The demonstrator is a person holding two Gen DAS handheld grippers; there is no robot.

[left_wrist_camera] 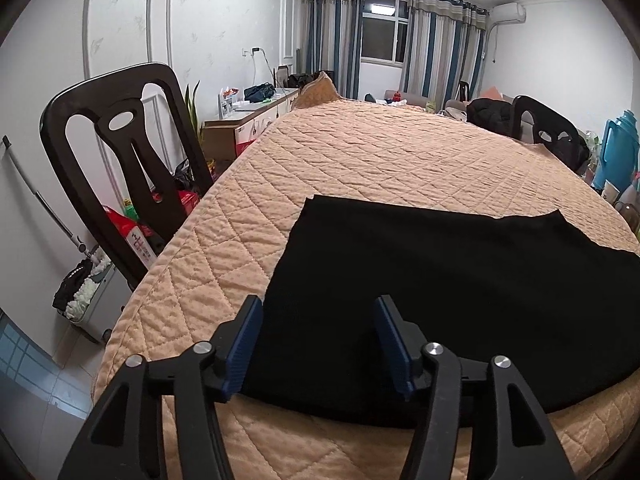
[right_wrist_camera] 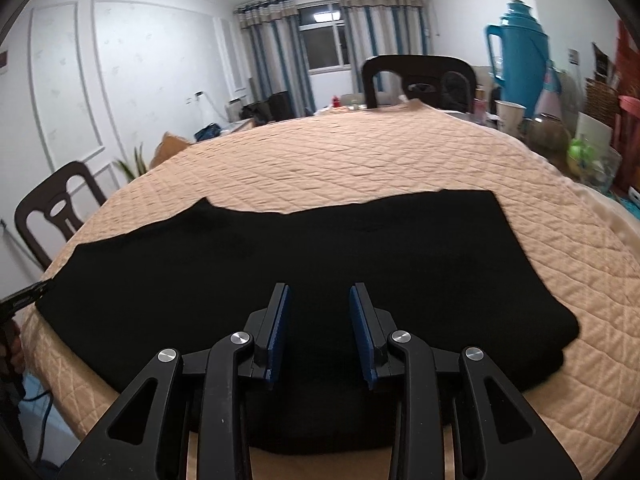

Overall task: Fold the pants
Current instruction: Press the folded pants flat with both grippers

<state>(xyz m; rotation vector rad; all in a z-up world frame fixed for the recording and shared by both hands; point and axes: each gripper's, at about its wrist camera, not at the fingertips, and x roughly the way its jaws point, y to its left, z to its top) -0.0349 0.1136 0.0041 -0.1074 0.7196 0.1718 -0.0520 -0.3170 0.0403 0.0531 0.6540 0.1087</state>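
Observation:
Black pants (left_wrist_camera: 440,280) lie flat on a table covered with a quilted peach cloth (left_wrist_camera: 360,160), folded lengthwise into a wide band. My left gripper (left_wrist_camera: 318,306) is open and empty, hovering over the pants' left end near the front edge. My right gripper (right_wrist_camera: 320,294) is open and empty, over the near edge of the pants (right_wrist_camera: 320,248) toward their right half. The tip of the left gripper shows at the far left edge of the right wrist view (right_wrist_camera: 28,294), by the pants' left end.
A dark wooden chair (left_wrist_camera: 120,152) stands at the table's left side and another (right_wrist_camera: 420,80) at the far side. A blue thermos jug (right_wrist_camera: 520,52), cups and clutter crowd the table's right edge. The quilted cloth (right_wrist_camera: 360,152) stretches behind the pants.

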